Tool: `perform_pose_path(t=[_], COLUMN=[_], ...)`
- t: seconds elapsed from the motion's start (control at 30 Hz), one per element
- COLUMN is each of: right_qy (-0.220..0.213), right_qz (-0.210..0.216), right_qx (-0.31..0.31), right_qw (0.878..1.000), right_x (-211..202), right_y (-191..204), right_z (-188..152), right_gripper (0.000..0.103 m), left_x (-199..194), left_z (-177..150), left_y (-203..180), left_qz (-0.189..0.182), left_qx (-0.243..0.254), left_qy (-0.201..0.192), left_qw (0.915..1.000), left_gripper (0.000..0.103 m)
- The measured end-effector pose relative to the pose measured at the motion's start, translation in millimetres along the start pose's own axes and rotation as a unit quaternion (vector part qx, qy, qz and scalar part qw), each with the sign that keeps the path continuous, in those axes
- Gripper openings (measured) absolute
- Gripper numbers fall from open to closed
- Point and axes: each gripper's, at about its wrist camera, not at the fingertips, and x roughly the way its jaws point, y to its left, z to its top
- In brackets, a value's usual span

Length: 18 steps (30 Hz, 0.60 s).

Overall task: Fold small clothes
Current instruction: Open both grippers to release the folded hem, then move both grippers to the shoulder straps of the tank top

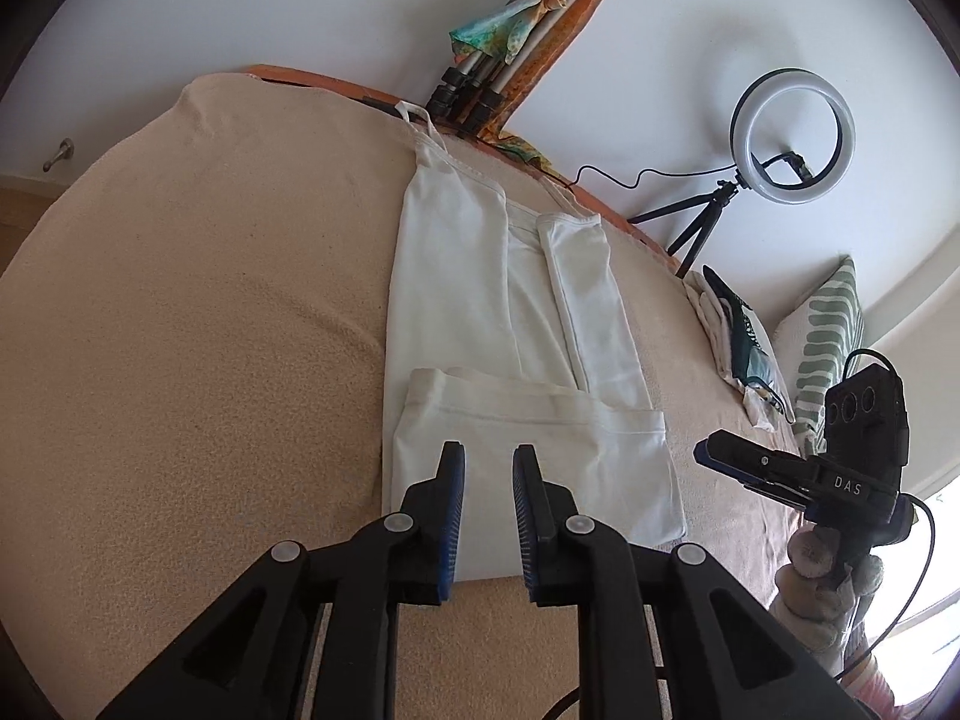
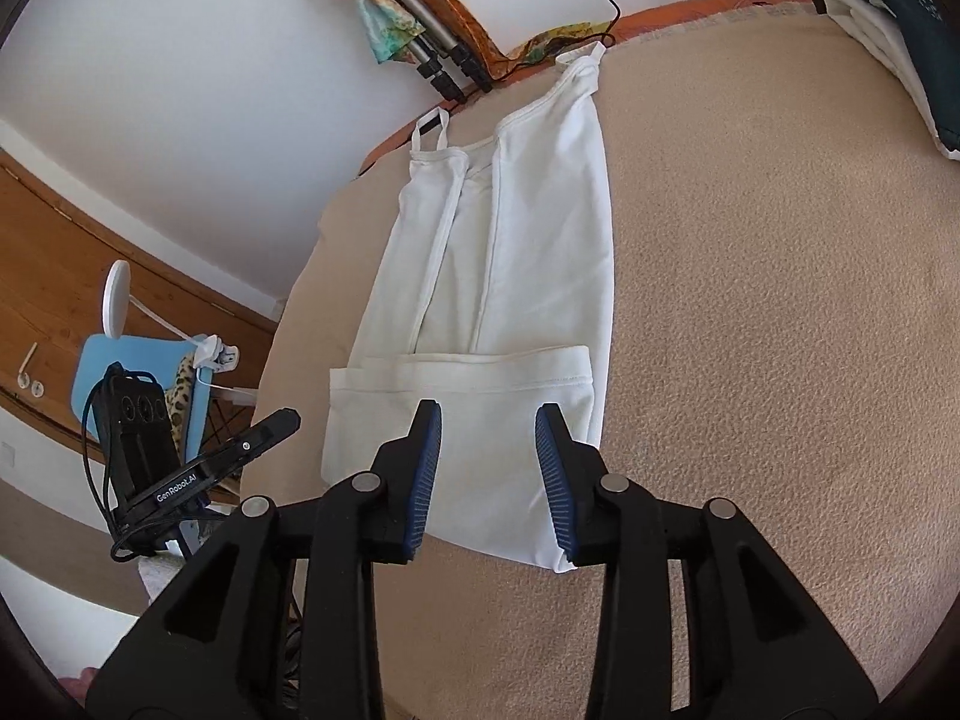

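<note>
A white strappy top (image 1: 480, 294) lies flat on the beige bed cover (image 1: 180, 330), sides folded inward and the bottom hem folded up over the body. It also shows in the right wrist view (image 2: 528, 276). My left gripper (image 1: 487, 450) is open and empty, hovering over the folded hem's near part. My right gripper (image 2: 489, 411) is open and empty, above the folded hem. The right gripper shows at the right edge of the left wrist view (image 1: 798, 468); the left gripper shows at the left of the right wrist view (image 2: 240, 450).
A ring light on a tripod (image 1: 792, 138) stands behind the bed. A stack of folded clothes (image 1: 744, 336) and a striped pillow (image 1: 828, 336) lie at the bed's right. A folded tripod with scarves (image 1: 516, 30) leans on the wall. A blue chair (image 2: 144, 384) stands left.
</note>
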Motion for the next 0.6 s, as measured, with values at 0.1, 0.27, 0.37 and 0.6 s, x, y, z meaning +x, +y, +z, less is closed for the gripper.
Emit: perform_pose_path(t=[0.1, 0.27, 0.37, 0.6], right_qy=[0.02, 0.037, 0.025, -0.037], right_qz=[-0.012, -0.072, -0.067, -0.086], right_qx=[-0.014, -0.016, -0.002, -0.019], right_qw=[1.0, 0.997, 0.997, 0.995], right_x=[15, 30, 20, -7], right_y=[4, -2, -8, -7], right_z=[-7, -6, 0, 21], right_gripper=[0.036, 0.036, 0.036, 0.036], left_x=[14, 28, 25, 18], left_z=[-4, -1, 3, 28], left_y=[-7, -4, 0, -12], left_qz=[0.011, 0.067, 0.077, 0.067], left_qx=[0.01, 0.021, 0.008, 0.015], left_qy=[0.017, 0.022, 0.017, 0.003], left_qw=[0.9998, 0.9973, 0.9968, 0.9976], left_gripper=[0.013, 0.013, 0.013, 0.018])
